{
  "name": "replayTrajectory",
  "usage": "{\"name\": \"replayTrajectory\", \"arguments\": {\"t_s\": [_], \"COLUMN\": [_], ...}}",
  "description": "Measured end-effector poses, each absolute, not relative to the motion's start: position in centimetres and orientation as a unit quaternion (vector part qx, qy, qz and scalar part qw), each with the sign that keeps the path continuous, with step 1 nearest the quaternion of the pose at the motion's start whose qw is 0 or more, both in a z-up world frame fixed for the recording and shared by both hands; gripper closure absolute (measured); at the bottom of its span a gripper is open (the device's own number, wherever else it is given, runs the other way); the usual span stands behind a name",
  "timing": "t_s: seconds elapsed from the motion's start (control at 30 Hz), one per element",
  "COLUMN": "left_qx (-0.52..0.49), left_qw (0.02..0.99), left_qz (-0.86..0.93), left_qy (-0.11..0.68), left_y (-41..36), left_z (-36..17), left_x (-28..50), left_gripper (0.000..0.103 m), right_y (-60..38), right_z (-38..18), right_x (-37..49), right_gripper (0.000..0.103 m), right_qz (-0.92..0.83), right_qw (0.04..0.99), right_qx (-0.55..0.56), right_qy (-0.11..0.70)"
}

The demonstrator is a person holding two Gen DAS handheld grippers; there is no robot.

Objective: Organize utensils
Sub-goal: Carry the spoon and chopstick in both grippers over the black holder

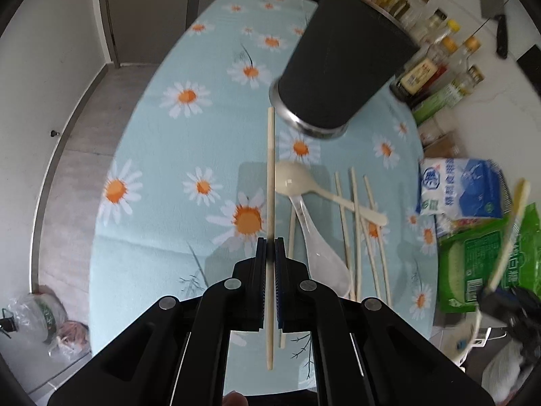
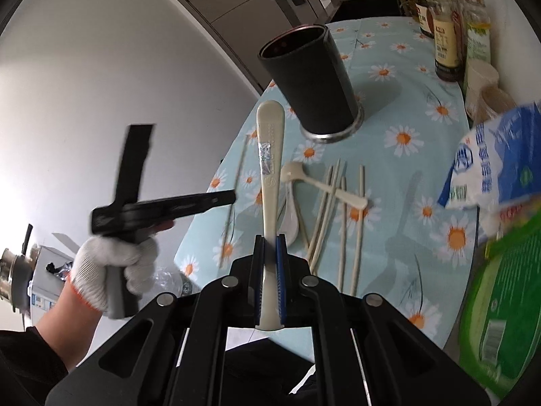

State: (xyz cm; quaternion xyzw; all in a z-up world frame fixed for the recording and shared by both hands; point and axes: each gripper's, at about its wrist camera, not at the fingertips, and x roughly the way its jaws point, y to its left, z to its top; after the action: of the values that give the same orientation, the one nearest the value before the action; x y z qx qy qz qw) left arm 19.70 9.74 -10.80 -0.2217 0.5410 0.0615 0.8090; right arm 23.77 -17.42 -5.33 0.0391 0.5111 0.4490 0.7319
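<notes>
My left gripper (image 1: 269, 242) is shut on a wooden chopstick (image 1: 270, 176) held above the daisy tablecloth, pointing toward the black utensil holder (image 1: 341, 64). My right gripper (image 2: 270, 238) is shut on a cream spoon handle (image 2: 270, 155), held up in front of the holder (image 2: 311, 84). On the cloth lie a cream spoon (image 1: 304, 182), a clear spoon (image 1: 321, 257) and several chopsticks (image 1: 355, 230); these also show in the right wrist view, the chopsticks (image 2: 338, 209) right of my fingers. The left gripper (image 2: 233, 196) appears blurred at the left there.
Bottles and jars (image 1: 436, 47) line the table's far right edge. A blue-white bag (image 1: 463, 186) and a green bag (image 1: 483, 264) lie at the right. A cleaver (image 1: 493, 3) hangs on the wall. The table edge (image 1: 101, 230) drops off at the left.
</notes>
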Motion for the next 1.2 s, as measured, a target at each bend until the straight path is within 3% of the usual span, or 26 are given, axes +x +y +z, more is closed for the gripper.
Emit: {"name": "replayTrajectory", "arguments": {"t_s": [0.33, 0.93, 1.2], "left_qx": [-0.235, -0.212, -0.186], "left_qw": [0.844, 0.909, 0.94], "left_qz": [0.008, -0.109, -0.142], "left_qy": [0.481, 0.343, 0.247], "left_y": [12.0, 14.2, 13.9], "left_z": [-6.0, 1.6, 5.1], "left_x": [18.9, 24.8, 27.2], "left_gripper": [0.099, 0.099, 0.099], "right_y": [-13.2, -9.3, -9.2], "right_z": [-3.4, 2.3, 4.6], "right_x": [26.9, 31.6, 33.7], "right_gripper": [0.095, 0.095, 0.095], "right_qz": [0.446, 0.41, 0.383], "right_qw": [0.758, 0.839, 0.87], "right_qx": [0.046, 0.065, 0.104], "right_qy": [0.474, 0.352, 0.292]}}
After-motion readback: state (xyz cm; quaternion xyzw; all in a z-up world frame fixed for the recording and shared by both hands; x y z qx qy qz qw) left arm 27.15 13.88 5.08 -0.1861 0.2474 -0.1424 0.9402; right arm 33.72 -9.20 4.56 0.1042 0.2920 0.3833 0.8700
